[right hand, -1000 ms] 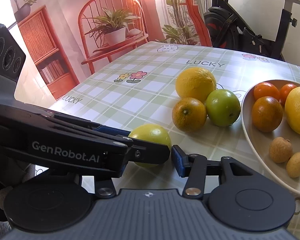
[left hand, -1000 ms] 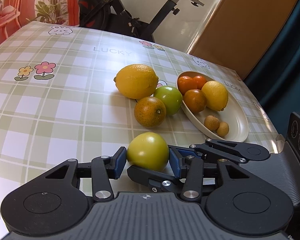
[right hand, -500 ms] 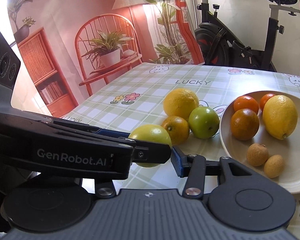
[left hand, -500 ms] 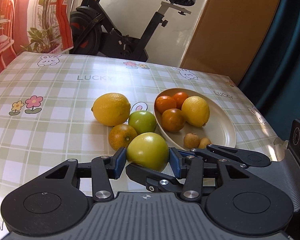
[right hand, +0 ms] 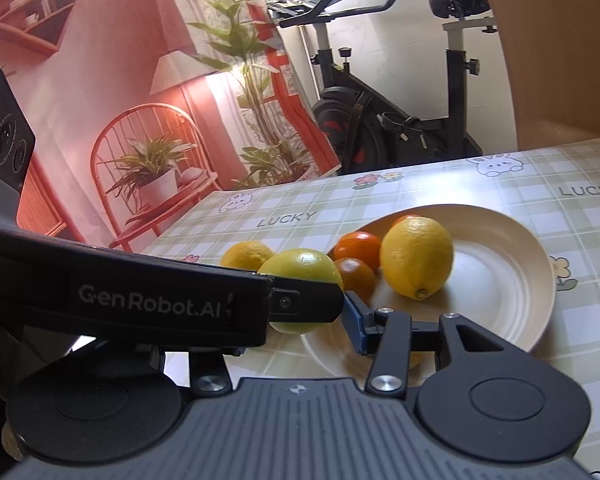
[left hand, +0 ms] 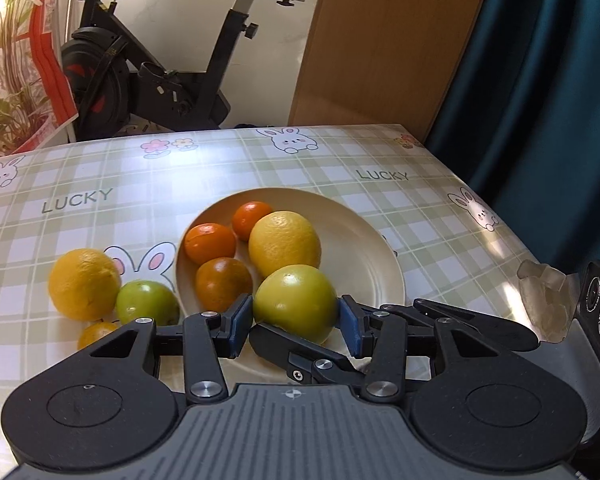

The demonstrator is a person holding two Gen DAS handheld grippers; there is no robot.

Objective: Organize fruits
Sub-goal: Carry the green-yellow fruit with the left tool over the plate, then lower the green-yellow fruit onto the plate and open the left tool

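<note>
My left gripper (left hand: pixel 295 320) is shut on a yellow-green fruit (left hand: pixel 296 300) and holds it over the near rim of the cream plate (left hand: pixel 374 268). The plate holds a lemon (left hand: pixel 285 242) and three orange fruits (left hand: pixel 210 242). On the cloth left of it lie a yellow citrus (left hand: pixel 84 282), a green fruit (left hand: pixel 146 308) and a small orange (left hand: pixel 96 332). In the right wrist view the held fruit (right hand: pixel 300 268) sits beside the left gripper's body (right hand: pixel 148 300). Only one right fingertip (right hand: pixel 354 322) shows; the other is hidden.
The table has a green checked cloth (left hand: pixel 100 200) with bunnies and LUCKY prints. An exercise bike (left hand: pixel 160 72) stands behind the far edge. A teal curtain (left hand: pixel 540 80) hangs at the right. A clear corner guard (left hand: pixel 544 300) marks the table's right corner.
My left gripper has lifted the yellow-green fruit off the cloth and carried it right, over the plate's near rim. The right gripper moved along with it.
</note>
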